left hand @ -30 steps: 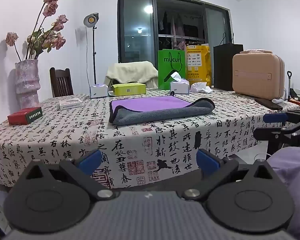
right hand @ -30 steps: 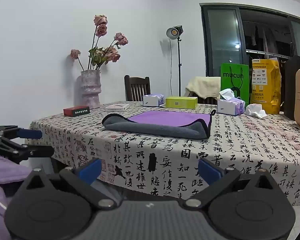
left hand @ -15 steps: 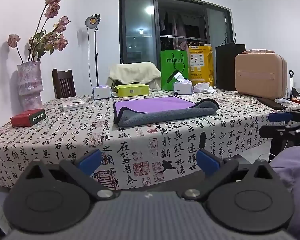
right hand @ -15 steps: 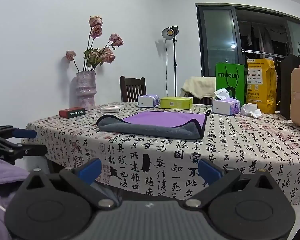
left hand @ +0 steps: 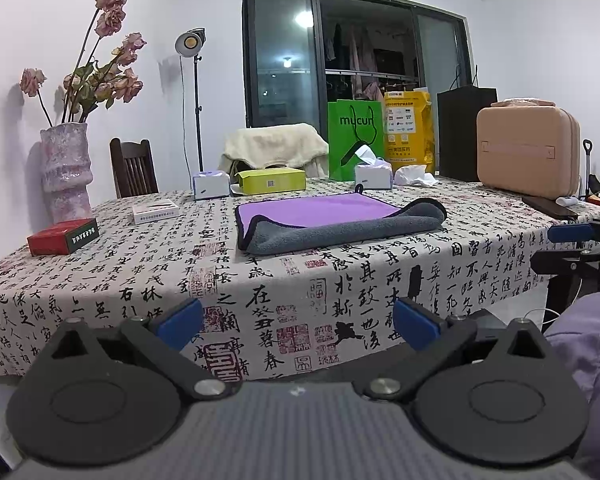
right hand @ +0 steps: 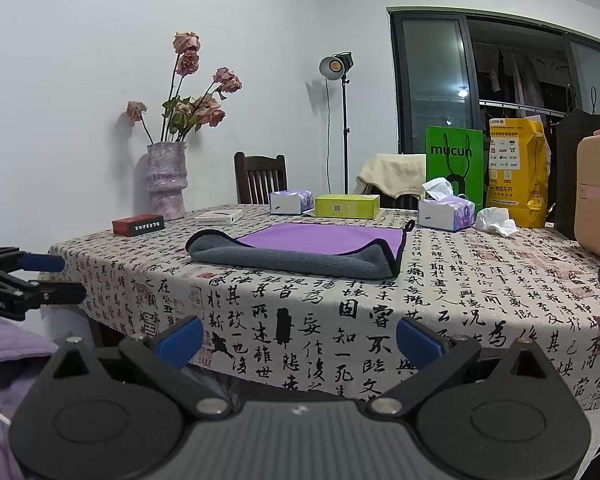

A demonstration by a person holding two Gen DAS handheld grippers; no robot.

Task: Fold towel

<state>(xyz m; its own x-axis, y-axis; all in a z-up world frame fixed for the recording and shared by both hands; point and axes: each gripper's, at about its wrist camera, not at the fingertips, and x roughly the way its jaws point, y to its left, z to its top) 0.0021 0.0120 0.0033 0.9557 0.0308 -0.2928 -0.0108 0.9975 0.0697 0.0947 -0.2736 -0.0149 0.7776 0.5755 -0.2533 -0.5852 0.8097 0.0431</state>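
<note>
Towel (left hand: 332, 222) lies on the table (left hand: 140, 276), purple side up w/ the near edge rolled back showing grey; black trim round the edge, small hang loop at the far corner. Sits roughly mid-table, back from the front edge.

Left gripper (left hand: 298, 322): jaws spread wide, nothing between them, held low in front of the table edge, well apart from towel. Right gripper (right hand: 298, 338): same, jaws spread, empty, below the table front. Each gripper shows in the other's view off to the side.

Other stuff on table: red box (left hand: 63, 236) near the vase (left hand: 65, 172) w/ dried roses, white flat box (left hand: 156, 211), yellow-green box (left hand: 271, 180), two tissue boxes (right hand: 446, 210), crumpled tissue (right hand: 496, 221), green bag (left hand: 355, 138), yellow bag (left hand: 408, 128), tan case (left hand: 528, 152) at right. Chair (left hand: 134, 168) and lamp (left hand: 191, 42) behind.
</note>
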